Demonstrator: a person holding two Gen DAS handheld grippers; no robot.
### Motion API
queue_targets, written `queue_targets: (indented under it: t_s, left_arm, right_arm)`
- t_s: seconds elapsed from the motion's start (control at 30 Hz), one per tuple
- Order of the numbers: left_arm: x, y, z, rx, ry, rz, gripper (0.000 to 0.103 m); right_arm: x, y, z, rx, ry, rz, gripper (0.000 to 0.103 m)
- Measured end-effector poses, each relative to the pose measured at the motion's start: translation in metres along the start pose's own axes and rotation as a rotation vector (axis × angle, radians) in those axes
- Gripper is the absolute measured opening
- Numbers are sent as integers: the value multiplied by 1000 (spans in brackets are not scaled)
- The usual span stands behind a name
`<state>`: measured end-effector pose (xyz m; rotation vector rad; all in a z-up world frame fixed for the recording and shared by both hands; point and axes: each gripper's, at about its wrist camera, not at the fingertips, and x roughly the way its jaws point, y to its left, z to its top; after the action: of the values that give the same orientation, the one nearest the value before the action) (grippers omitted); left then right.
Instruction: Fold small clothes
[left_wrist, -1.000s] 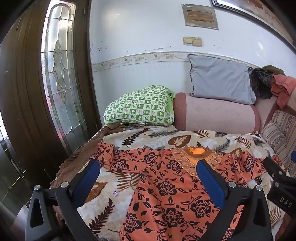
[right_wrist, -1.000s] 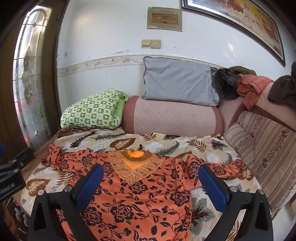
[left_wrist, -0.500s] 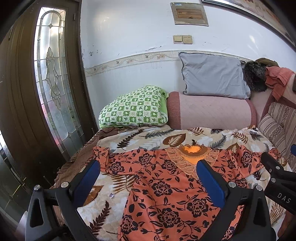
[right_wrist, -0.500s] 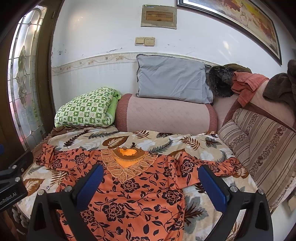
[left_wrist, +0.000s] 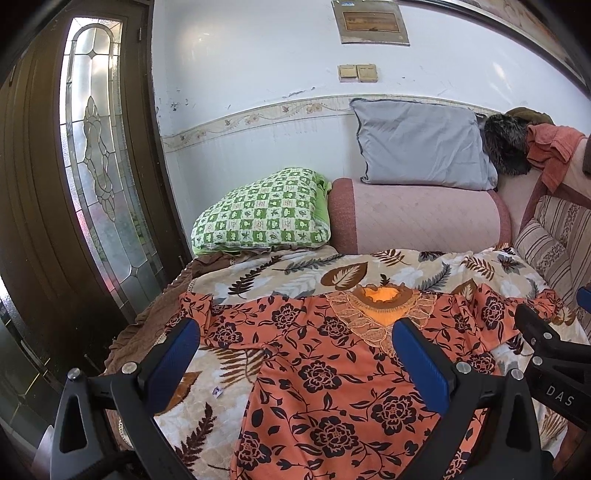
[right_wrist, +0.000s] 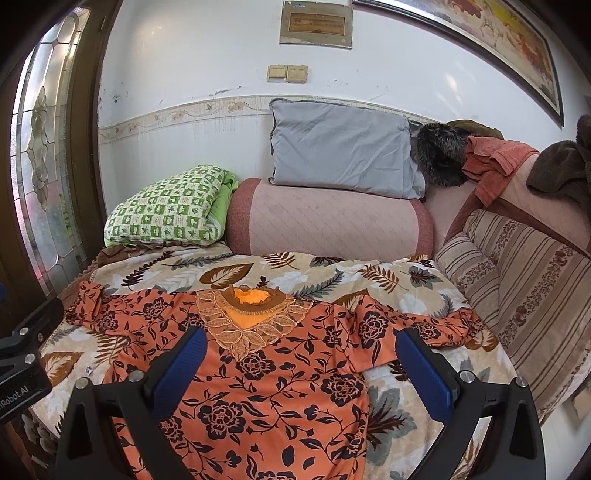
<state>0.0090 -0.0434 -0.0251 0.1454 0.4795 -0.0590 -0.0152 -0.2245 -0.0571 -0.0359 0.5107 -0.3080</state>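
My left claw (left_wrist: 295, 354) is spread wide and grips nothing, and my right claw (right_wrist: 301, 363) is just as wide and just as empty. Over the last second both have drawn back and lifted, so more of the room has come into sight past their tips. Between and ahead of the fingers lies the orange flowered top (left_wrist: 332, 369), flat on the leaf-print blanket (left_wrist: 295, 273), its neckline (right_wrist: 251, 306) towards the far end and its sleeves stretched out past either claw. Beyond it sit a green checked pillow (left_wrist: 262, 214), a pink bolster (left_wrist: 417, 218) and a grey pillow (right_wrist: 340, 151). I judge the spreading is finished and no fold is made yet; a sleeve looks like my first grab.
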Motion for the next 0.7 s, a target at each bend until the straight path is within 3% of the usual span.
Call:
queue_targets:
  t_s: [0.7]
  left_arm:
    - [16, -9, 7, 18, 11, 6, 103]
  right_arm:
    - [22, 4, -3, -12, 37, -8, 103]
